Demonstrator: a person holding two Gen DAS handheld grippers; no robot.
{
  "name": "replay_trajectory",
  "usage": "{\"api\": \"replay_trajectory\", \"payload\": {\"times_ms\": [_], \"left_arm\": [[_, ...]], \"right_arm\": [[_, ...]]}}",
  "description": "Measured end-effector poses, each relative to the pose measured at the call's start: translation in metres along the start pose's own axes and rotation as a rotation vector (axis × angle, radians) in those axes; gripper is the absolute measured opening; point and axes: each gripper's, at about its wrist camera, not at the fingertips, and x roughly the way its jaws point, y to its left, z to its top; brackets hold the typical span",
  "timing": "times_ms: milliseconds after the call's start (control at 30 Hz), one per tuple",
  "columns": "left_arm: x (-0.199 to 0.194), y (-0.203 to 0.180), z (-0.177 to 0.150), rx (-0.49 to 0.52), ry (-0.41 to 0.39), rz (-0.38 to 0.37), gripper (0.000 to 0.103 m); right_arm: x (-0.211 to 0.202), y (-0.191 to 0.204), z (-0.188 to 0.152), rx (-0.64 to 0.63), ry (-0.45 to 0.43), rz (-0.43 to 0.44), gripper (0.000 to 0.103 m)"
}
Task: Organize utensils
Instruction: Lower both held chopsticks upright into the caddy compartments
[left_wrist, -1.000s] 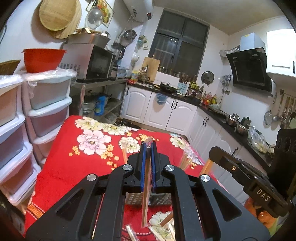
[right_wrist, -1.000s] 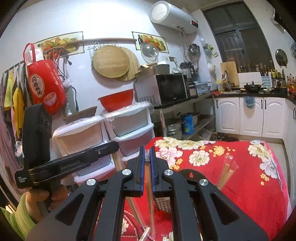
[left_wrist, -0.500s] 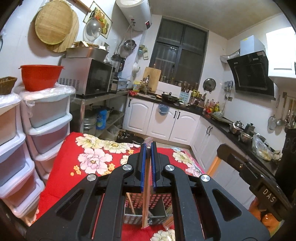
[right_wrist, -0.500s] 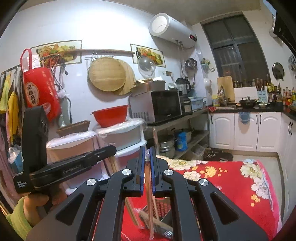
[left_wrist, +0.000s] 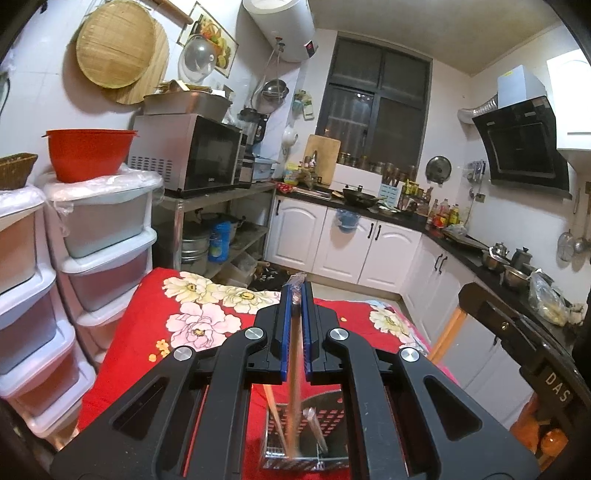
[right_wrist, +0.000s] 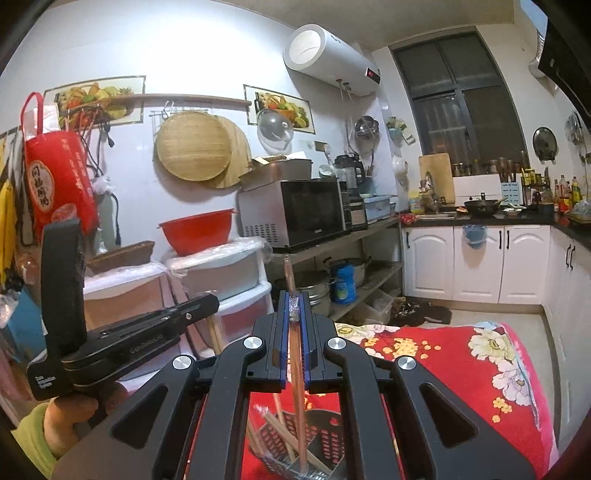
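My left gripper (left_wrist: 296, 291) is shut on a plastic-sleeved pair of wooden chopsticks (left_wrist: 294, 373) that hangs steeply down. Its lower end appears to reach into a perforated metal utensil holder (left_wrist: 334, 410) on the red flowered tablecloth (left_wrist: 155, 332). My right gripper (right_wrist: 294, 300) is shut on another sleeved pair of chopsticks (right_wrist: 297, 376), whose top pokes up past the pads. That pair also points down into the holder (right_wrist: 325, 421), where several loose chopsticks (right_wrist: 280, 428) lean. The other hand-held gripper shows at the side of each view, on the right (left_wrist: 517, 332) and on the left (right_wrist: 110, 343).
Stacked white plastic drawers (left_wrist: 107, 236) with a red bowl (left_wrist: 86, 153) stand left of the table. A metal shelf carries a microwave (left_wrist: 192, 155). White cabinets (left_wrist: 354, 247) and a cluttered black counter run along the back and right. A person's hand (right_wrist: 70, 410) grips the left handle.
Both grippers have risen and tilted up with their chopsticks still held. Less tablecloth shows now, and the metal holder has come fully into view below the fingers.
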Motion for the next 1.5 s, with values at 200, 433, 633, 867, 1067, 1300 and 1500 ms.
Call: {"api": "replay_trajectory", "payload": {"times_ms": [200,433,633,867,1067,1300,1500], "left_arm": [[0.007,0.0,-0.002,-0.005,-0.011,0.002,0.001],[0.021,-0.001,-0.01,-0.012,-0.006,-0.018,0.001],[0.036,0.0,-0.025,-0.014,0.028,-0.031,0.001],[0.041,0.004,-0.045,-0.02,0.052,-0.034,0.001],[0.043,0.007,-0.059,-0.019,0.063,-0.026,0.001],[0.043,0.01,-0.075,-0.016,0.083,-0.004,0.001],[0.045,0.022,-0.085,-0.035,0.116,0.014,0.001]], "right_arm": [[0.016,-0.012,-0.011,0.017,0.014,-0.008,0.006],[0.029,-0.021,-0.026,0.035,0.037,-0.015,0.006],[0.039,-0.026,-0.038,0.043,0.05,-0.028,0.006],[0.048,-0.029,-0.054,0.056,0.062,-0.026,0.006],[0.052,-0.033,-0.066,0.067,0.062,-0.041,0.006],[0.05,-0.035,-0.08,0.066,0.054,-0.057,0.006],[0.051,-0.039,-0.091,0.082,0.09,-0.061,0.006]]}}
